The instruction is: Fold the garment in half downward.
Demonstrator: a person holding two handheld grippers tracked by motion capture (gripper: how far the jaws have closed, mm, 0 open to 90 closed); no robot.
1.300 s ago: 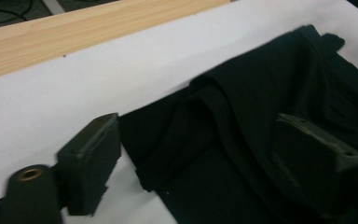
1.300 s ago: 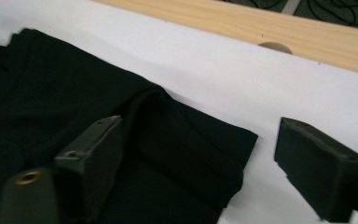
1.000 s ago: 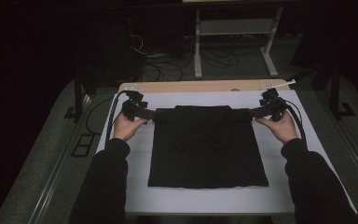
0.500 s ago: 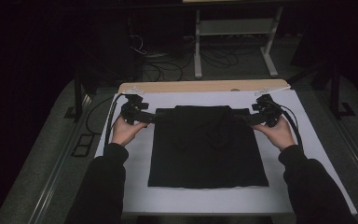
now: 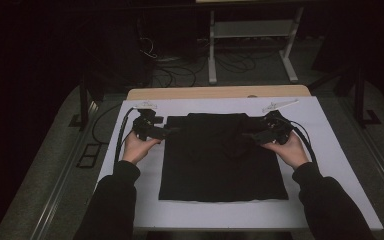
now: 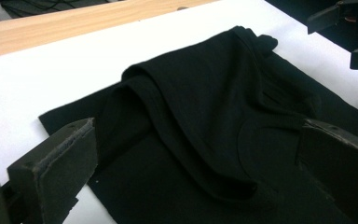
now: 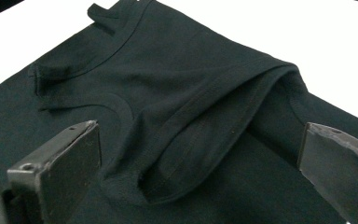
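A black T-shirt [image 5: 222,160] lies flat on the white board [image 5: 330,165], collar toward the far edge. Both sleeves are folded inward over the chest. My left gripper [image 5: 167,131] hovers at the shirt's upper left corner, and in the left gripper view it [image 6: 196,172] is open, its jaws wide apart over the folded sleeve [image 6: 177,107]. My right gripper [image 5: 252,135] is at the upper right corner. In the right gripper view it [image 7: 198,168] is open too, straddling the folded sleeve hem [image 7: 214,116]. Neither gripper holds cloth.
A wooden table edge [image 5: 220,92] runs behind the board. Two small pale objects [image 5: 145,105] [image 5: 280,105] lie near the board's far edge. On the floor beyond are cables [image 5: 180,65] and a metal stand [image 5: 250,45]. The other gripper [image 6: 349,28] shows at top right in the left gripper view.
Both grippers moved inward from the outstretched sleeves, carrying them over the chest. The shirt's top is now narrower and the jaws stand open.
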